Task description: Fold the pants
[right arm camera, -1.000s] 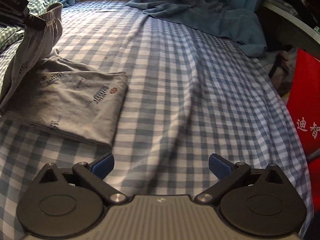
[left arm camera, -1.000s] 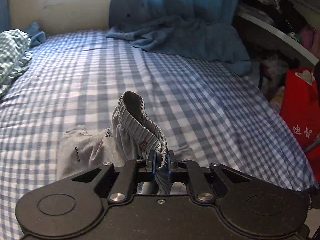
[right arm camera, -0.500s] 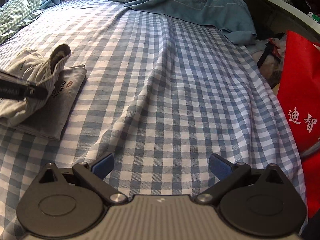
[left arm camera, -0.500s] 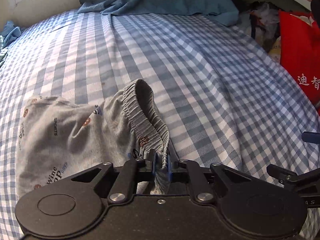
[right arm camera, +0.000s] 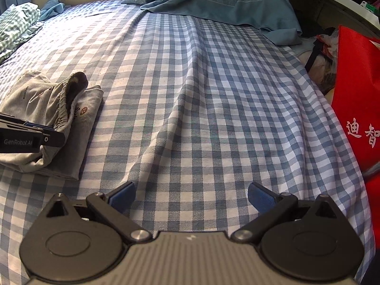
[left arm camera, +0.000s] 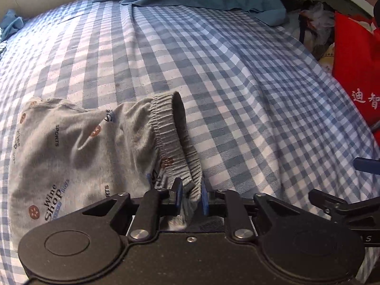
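A bed [right arm camera: 213, 95] in a blue checked sheet fills both views. A blue blanket [right arm camera: 225, 4] lies crumpled at its far end, and a red bag [right arm camera: 356, 95] stands at the right. The grey pants [left arm camera: 78, 147] lie partly folded at the near left. The left tongs [left arm camera: 190, 198] pinch their waistband [left arm camera: 166, 123]; the right tongs [right arm camera: 191, 196] hang wide apart, holding nothing.

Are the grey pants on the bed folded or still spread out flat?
Folded. The grey pants lie as a small stacked bundle on the checked bed sheet, and the left hand-held gripper grips their waistband.
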The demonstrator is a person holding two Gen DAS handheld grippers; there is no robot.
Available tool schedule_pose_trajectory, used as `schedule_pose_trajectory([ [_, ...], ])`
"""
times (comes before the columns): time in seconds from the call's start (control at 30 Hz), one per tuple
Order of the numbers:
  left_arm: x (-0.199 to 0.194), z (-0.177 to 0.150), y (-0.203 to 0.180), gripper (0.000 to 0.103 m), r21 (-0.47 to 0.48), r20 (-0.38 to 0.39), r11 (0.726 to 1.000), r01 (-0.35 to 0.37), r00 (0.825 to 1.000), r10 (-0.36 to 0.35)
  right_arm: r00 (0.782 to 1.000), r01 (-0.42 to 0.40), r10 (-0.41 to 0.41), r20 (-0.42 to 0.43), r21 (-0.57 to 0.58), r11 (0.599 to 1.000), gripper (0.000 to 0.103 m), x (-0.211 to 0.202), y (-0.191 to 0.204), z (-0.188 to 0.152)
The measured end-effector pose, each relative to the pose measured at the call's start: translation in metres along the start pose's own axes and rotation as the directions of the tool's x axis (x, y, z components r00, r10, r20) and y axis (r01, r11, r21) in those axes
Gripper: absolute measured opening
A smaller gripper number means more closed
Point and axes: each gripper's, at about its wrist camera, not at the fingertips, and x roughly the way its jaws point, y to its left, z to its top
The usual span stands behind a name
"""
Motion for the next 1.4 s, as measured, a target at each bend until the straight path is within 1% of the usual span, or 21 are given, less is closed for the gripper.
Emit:
schedule_pose_trajectory([
  [0.03,-0.003,-0.001,0.001,0.020,-0.006,0.003,1.000,0.008,1.000,-0.008,1.000,0.002,-0.002,0.001,0.001,1.000,0.103,-0.002,0.000,0.000],
  [0.07,-0.005,-0.002,0.001,0.022,-0.009,0.006,1.000,0.014,1.000,-0.014,1.000,0.004,-0.004,0.003,0.002,1.000,0.103,-0.003,0.000,0.000],
  [0.1,-0.009,-0.003,0.002,0.028,-0.011,0.010,1.000,0.022,1.000,-0.022,1.000,0.005,-0.005,0.003,0.004,1.000,0.103,-0.004,0.000,0.000],
  [0.13,-0.013,-0.005,0.004,0.031,-0.016,0.016,0.999,0.028,0.999,-0.028,1.000,0.007,-0.007,0.005,0.006,1.000,0.103,-0.005,0.001,0.001],
  [0.2,-0.021,-0.008,0.010,0.045,-0.031,0.027,0.999,0.037,0.999,-0.036,1.000,0.007,-0.007,0.005,0.011,1.000,0.103,-0.006,0.002,0.002],
  [0.23,-0.026,-0.011,0.014,0.049,-0.041,0.032,0.998,0.037,0.999,-0.036,1.000,0.004,-0.004,0.002,0.014,1.000,0.103,-0.006,0.004,0.003],
  [0.3,-0.036,-0.016,0.026,0.066,-0.067,0.040,0.997,0.027,0.999,-0.024,1.000,-0.008,0.009,-0.011,0.018,1.000,0.103,-0.005,0.008,0.006],
  [0.33,-0.040,-0.019,0.033,0.070,-0.082,0.043,0.996,0.018,0.999,-0.014,1.000,-0.017,0.017,-0.021,0.025,1.000,0.103,-0.005,0.011,0.009],
  [0.4,-0.051,-0.026,0.049,0.081,-0.116,0.046,0.993,-0.003,0.999,0.009,0.999,-0.034,0.036,-0.032,0.046,0.998,0.103,-0.006,0.017,0.014],
  [0.43,-0.055,-0.030,0.057,0.083,-0.134,0.044,0.991,-0.018,0.999,0.024,0.998,-0.043,0.045,-0.035,0.057,0.997,0.103,-0.007,0.021,0.017],
  [0.47,-0.059,-0.034,0.067,0.088,-0.156,0.037,0.987,-0.037,0.998,0.044,0.998,-0.051,0.053,-0.037,0.066,0.997,0.103,-0.008,0.025,0.020],
  [0.57,-0.072,-0.046,0.093,0.100,-0.219,0.015,0.970,-0.104,0.994,0.110,0.996,-0.076,0.079,-0.039,0.081,0.994,0.103,-0.011,0.036,0.028],
  [0.6,-0.077,-0.052,0.104,0.102,-0.246,0.006,0.960,-0.136,0.990,0.142,0.995,-0.084,0.088,-0.038,0.080,0.993,0.103,-0.012,0.041,0.030],
  [0.67,-0.084,-0.062,0.122,0.102,-0.296,-0.018,0.935,-0.194,0.980,0.198,0.994,-0.099,0.102,-0.034,0.070,0.993,0.103,-0.014,0.051,0.035],
  [0.8,-0.094,-0.082,0.159,0.102,-0.398,-0.075,0.878,-0.266,0.963,0.257,0.991,-0.123,0.125,-0.046,0.049,0.991,0.103,-0.012,0.070,0.037],
  [0.9,-0.099,-0.095,0.181,0.102,-0.459,-0.110,0.837,-0.297,0.954,0.278,0.986,-0.141,0.144,-0.079,0.044,0.989,0.103,-0.004,0.084,0.035],
  [1.0,-0.099,-0.097,0.198,0.102,-0.494,-0.118,0.814,-0.307,0.951,0.287,0.984,-0.148,0.151,-0.097,0.043,0.988,0.103,0.004,0.097,0.038],
  [1.1,-0.096,-0.086,0.208,0.102,-0.503,-0.099,0.809,-0.305,0.950,0.297,0.984,-0.158,0.162,-0.079,0.048,0.986,0.103,0.009,0.114,0.049],
  [1.23,-0.080,-0.065,0.216,0.102,-0.500,-0.070,0.818,-0.283,0.955,0.288,0.978,-0.196,0.199,-0.065,0.048,0.979,0.103,0.021,0.141,0.070],
  [1.3,-0.067,-0.057,0.217,0.102,-0.491,-0.082,0.824,-0.284,0.956,0.281,0.977,-0.190,0.193,-0.090,0.037,0.981,0.103,0.033,0.152,0.078],
  [1.4,-0.047,-0.052,0.219,0.102,-0.469,-0.122,0.835,-0.288,0.957,0.261,0.978,-0.151,0.153,-0.140,0.028,0.988,0.103,0.050,0.160,0.081],
])
